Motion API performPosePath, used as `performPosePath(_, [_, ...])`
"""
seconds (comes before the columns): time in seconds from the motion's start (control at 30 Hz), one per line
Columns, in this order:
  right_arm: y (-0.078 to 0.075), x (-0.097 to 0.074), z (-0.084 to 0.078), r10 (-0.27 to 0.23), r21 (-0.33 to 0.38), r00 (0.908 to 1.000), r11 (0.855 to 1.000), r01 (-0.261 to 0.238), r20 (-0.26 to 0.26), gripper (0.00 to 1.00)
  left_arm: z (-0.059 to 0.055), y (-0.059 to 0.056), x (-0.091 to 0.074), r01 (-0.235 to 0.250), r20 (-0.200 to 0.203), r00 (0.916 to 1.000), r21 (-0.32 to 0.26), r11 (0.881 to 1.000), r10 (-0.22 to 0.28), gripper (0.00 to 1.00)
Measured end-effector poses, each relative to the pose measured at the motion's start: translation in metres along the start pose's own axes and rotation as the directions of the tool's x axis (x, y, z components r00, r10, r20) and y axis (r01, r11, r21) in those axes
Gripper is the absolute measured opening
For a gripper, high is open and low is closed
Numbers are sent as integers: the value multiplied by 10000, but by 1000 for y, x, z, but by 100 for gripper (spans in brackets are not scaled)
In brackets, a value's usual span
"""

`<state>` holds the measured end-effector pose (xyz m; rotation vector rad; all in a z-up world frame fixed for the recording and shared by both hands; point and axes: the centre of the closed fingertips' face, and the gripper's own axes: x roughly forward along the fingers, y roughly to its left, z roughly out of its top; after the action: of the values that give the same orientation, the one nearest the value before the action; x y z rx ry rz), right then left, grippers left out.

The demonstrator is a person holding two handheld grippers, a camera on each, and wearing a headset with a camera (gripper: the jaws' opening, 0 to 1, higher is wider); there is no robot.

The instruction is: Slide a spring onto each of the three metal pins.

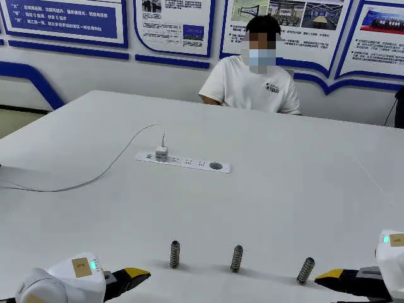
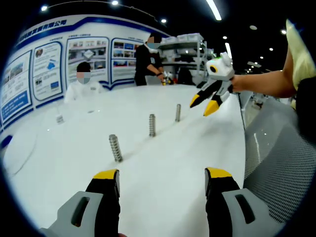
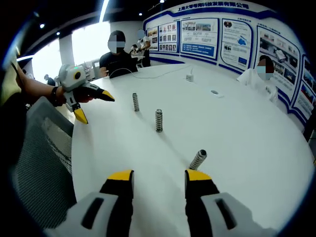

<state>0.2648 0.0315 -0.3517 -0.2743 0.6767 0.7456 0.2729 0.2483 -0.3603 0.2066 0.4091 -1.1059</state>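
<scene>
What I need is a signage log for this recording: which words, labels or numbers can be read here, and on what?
No text is legible enough to quote.
Wall posters: Chinese text, too blurred.
Wall header: Chinese characters, too small.
Seated person's shirt: dark chest logo, unreadable.
Tan sticker on the left gripper: nothing legible.

A white table (image 1: pixel 303 189) carries a white power strip (image 1: pixel 183 162) with a small charger (image 1: pixel 161 153) plugged in near its left end. A thin white cable (image 1: pixel 82 184) curls toward the table's left edge. Behind the far edge sits a person (image 1: pixel 252 85) in a white T-shirt (dark logo on the chest), below blue-framed wall posters (image 1: pixel 173 22).
</scene>
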Motion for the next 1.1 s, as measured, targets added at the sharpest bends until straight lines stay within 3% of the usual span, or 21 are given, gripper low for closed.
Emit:
performPosePath(0.43, [-10,-10,-19,-248,-132,9986,9996,254,469,49,-2,0,3,30,-75,10000,-27,10000,-30,71])
performPosePath(0.67, [-9,-11,-20,-113,-417,9957,9990,151,916,53,-3,0,3,11,-86,10000,-81,10000,-12,72])
performPosePath(1.1, [-8,-11,-29,-58,-242,9890,9997,95,1476,60,-7,2,2,-48,-130,9999,-161,9999,46,71])
